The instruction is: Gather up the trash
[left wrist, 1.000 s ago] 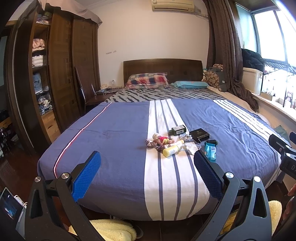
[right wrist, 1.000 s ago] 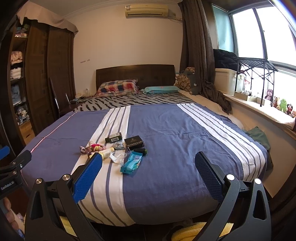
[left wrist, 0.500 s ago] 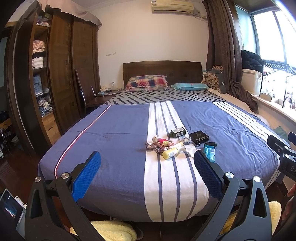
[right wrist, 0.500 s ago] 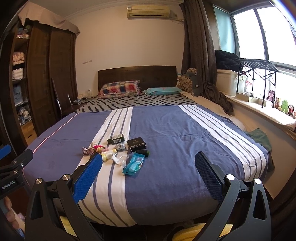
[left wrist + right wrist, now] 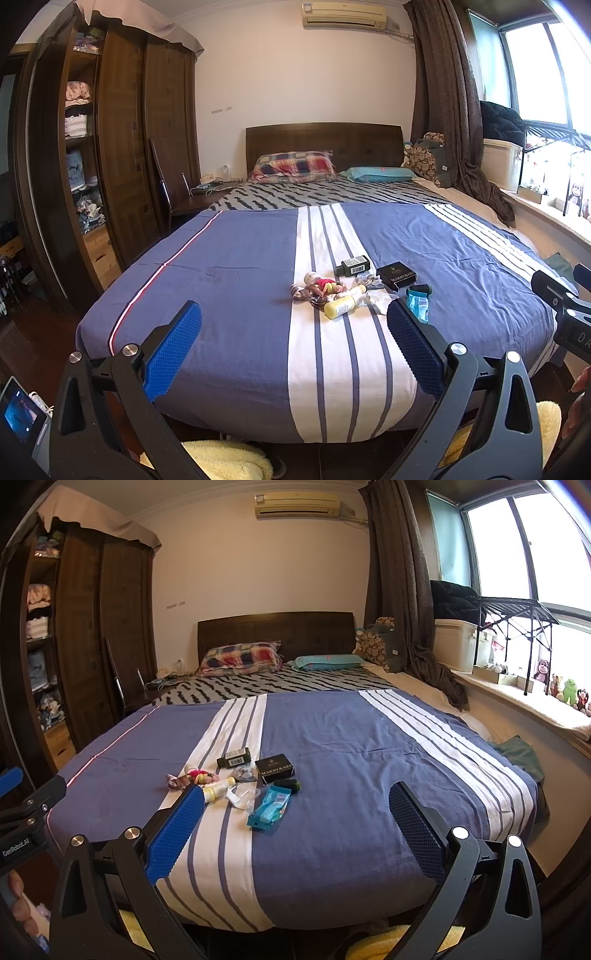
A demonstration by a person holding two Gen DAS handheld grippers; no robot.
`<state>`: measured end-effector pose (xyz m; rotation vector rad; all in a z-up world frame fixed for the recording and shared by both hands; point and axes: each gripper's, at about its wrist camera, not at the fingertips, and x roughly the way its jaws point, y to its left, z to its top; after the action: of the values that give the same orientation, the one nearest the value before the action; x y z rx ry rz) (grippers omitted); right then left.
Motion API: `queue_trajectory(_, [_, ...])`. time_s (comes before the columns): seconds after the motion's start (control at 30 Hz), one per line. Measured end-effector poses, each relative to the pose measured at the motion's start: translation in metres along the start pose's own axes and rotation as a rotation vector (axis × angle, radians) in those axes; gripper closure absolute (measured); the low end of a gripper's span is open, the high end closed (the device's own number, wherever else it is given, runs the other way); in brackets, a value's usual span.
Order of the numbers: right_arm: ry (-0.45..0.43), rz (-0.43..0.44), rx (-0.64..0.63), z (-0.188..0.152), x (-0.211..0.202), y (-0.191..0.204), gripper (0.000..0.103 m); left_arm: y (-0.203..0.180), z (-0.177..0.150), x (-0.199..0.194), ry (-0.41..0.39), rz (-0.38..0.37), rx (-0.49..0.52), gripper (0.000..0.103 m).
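2 boxes [image 5: 275, 768], 1 teal pack [image 5: 269, 808] on bed [image 5: 369, 775].

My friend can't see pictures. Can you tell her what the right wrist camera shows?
The open right gripper hangs over the foot of a big bed with a blue and white striped cover. A small pile of clutter sits ahead: a teal packet, a black box, a yellow bottle.
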<state>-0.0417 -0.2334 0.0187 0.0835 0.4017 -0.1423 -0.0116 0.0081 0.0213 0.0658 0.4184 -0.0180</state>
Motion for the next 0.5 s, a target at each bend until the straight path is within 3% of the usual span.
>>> queue_trajectory(0.5, [0.000, -0.001, 0.003, -0.0004, -0.0002, 0.0011, 0.003, 0.0005, -0.0002, -0.0017, -0.005, -0.003, 0.000, 0.008])
